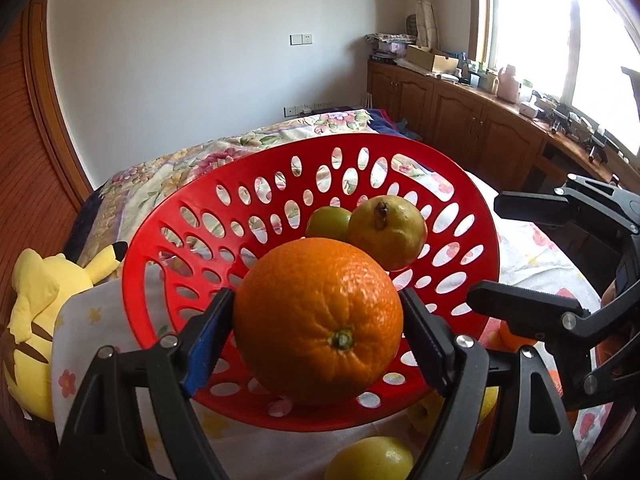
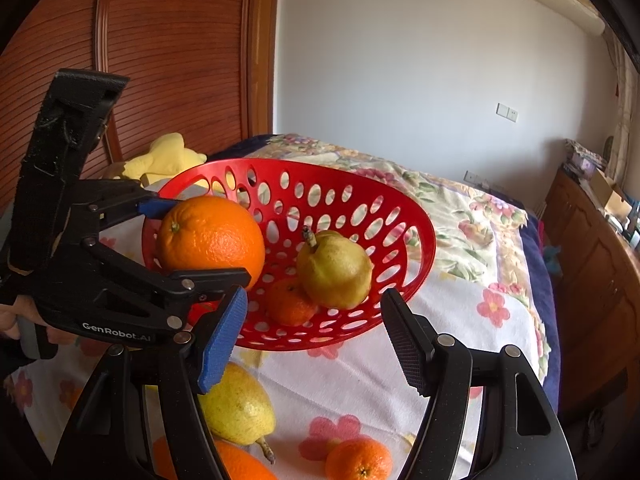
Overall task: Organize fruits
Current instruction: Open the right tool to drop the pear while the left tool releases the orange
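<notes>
An orange [image 1: 318, 322] sits pinched between the pads of the left gripper [image 1: 320, 336] at the centre of the left wrist view, held over the near rim of a red perforated basket [image 1: 200, 240] that stands on a flowered bedspread [image 2: 460, 320]. The right gripper [image 2: 316, 340], low in its own view, is spread wide with nothing between its fingers, hovering above loose fruit. Inside the basket, right of centre, lie a pear [image 2: 334, 270] and a small tangerine [image 2: 290, 300] touching it; a green fruit [image 1: 328, 222] shows behind the pear in the left view.

Releasing well likely means carrying the orange past the rim to the bare left half of the bowl and lowering it before opening, so it does not knock the pear or roll out.

Still outside, at the bottom of the right view: a second pear [image 2: 238, 406], another tangerine [image 2: 359, 460] and part of an orange [image 2: 240, 464]. A yellow plush toy [image 1: 36, 308] lies at the left edge.
</notes>
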Available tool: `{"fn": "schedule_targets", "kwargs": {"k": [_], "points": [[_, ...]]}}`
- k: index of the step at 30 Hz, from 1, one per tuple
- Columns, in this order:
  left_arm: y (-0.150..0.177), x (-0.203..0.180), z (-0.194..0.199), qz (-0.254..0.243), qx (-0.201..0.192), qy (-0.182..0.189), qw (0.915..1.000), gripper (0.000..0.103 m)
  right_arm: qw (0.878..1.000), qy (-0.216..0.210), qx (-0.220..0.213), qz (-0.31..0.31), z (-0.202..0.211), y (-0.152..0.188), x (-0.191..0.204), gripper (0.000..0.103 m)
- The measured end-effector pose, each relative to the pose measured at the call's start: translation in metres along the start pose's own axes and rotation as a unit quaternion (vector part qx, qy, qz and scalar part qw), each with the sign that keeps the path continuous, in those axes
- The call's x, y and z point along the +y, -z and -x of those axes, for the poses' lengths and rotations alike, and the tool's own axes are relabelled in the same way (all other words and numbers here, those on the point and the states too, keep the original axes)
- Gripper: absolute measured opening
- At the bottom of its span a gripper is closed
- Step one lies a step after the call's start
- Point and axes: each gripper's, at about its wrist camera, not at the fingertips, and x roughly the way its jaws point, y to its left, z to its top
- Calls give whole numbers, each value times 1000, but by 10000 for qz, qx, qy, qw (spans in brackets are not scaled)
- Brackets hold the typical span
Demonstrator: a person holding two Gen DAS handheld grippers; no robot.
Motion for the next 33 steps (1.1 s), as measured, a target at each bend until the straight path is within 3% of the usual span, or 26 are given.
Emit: {"fn": "schedule_targets", "kwargs": {"k": [8, 16, 25, 33], "points": [[-3, -1, -3, 26, 51, -21, 10000, 81, 9999, -8, 44, -106, 3, 8, -2, 73], [-12, 5, 29, 172, -479, -17, 9987, 81, 9998, -2, 4, -216, 12, 10, -4, 73], [43, 11, 73, 382, -699, 69, 9968, 81, 9985, -33, -79, -549, 46, 39, 7, 77], [101, 8, 86, 502, -566, -18, 9971, 81, 9975, -51, 55, -704, 57, 70, 25, 84]]}}
